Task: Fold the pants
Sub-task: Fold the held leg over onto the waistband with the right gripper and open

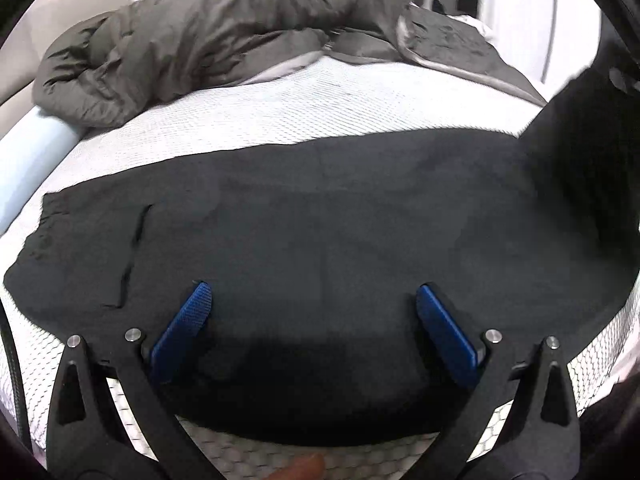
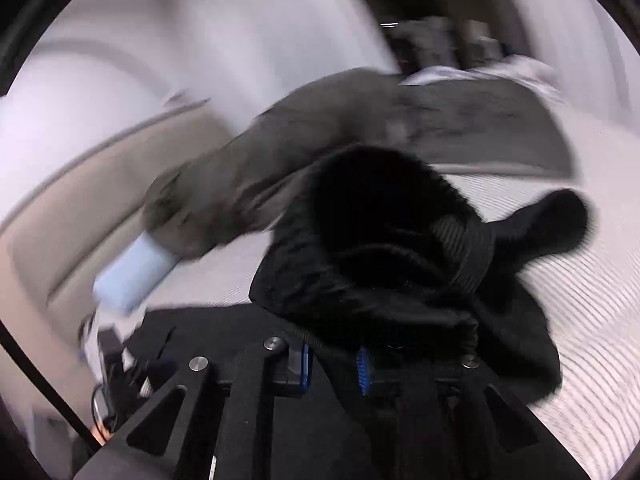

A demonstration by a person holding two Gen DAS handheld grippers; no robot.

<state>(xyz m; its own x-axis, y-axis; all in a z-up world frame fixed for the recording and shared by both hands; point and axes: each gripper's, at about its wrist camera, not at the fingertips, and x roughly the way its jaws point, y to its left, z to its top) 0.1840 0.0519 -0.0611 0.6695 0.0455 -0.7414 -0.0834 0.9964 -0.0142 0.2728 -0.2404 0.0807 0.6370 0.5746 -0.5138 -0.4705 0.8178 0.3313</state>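
Pants (image 1: 320,216), black and soft, lie spread flat across the white textured mattress (image 1: 280,104), reaching from beyond the left gripper's (image 1: 314,308) left finger to past its right one, with the near hem running under both blue pads (image 1: 188,320). That gripper's jaws stand wide and grip nothing; cloth lies flat between and ahead of them. A rumpled grey duvet (image 1: 200,40) sits well ahead of the jaws.

At the far right of that view the fabric rises off the bed. The right gripper (image 2: 334,364) has its jaws drawn narrow and pinched on a bunched end of the pants, which piles up just ahead of the fingertips and shows a ribbed band (image 2: 464,256). This view is blurred, so its detail is uncertain.

To fold well, I judge the right gripper should carry its end across toward the left one, low and taut, while the left presses down on the cloth between its fingers to stop it sliding. Release only once the edges line up.
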